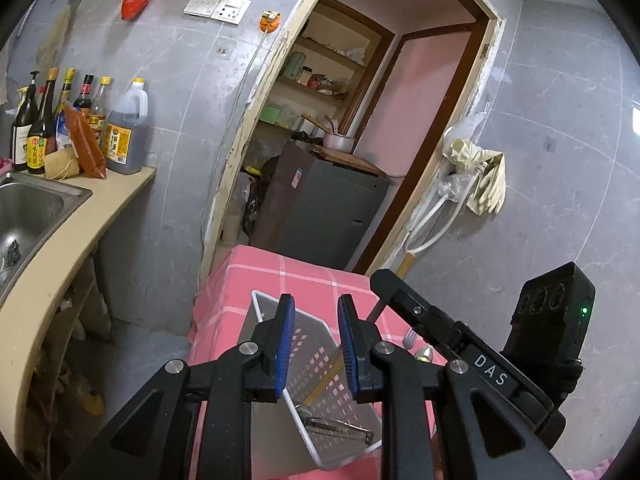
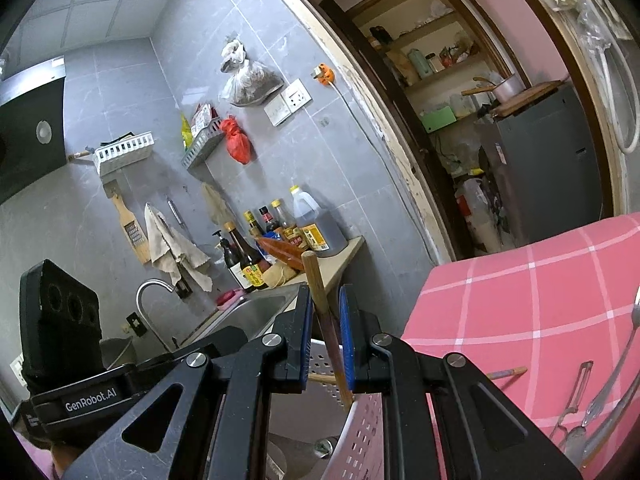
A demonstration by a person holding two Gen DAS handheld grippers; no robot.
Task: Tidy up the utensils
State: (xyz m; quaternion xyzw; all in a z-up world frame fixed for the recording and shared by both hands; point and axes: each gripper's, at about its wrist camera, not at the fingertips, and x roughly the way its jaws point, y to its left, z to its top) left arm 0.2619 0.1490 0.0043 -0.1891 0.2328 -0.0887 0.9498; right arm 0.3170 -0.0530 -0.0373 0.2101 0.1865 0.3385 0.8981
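Wooden chopstick [image 2: 326, 320] stands nearly upright, tilted slightly, between the blue pads of the right gripper [image 2: 325, 336]; pads pressed against it on both sides, its top end well above the jaws, its lower end dipping below them into the white perforated basket [image 2: 360, 440]. Basket sits directly under both sets of jaws on the pink checked cloth [image 2: 520, 300]. Left gripper [image 1: 316, 344] hovers over the same basket [image 1: 312, 364], jaws a little apart with nothing between the pads; through the gap, a chopstick [image 1: 324, 378] lying on the basket floor, and lower down, nearer the camera, a metal peeler [image 1: 340, 428]. Just right of the left jaws, a fork [image 1: 409, 338] and a spoon [image 1: 424, 355] on the cloth, partly hidden behind the other gripper's body. Far right of the right jaws, more metal utensils [image 2: 580, 412] and another chopstick [image 2: 508, 373] on the cloth. Beyond the jaws: steel sink [image 2: 248, 312], row of sauce bottles [image 2: 280, 236] on the counter, grey tiled wall.
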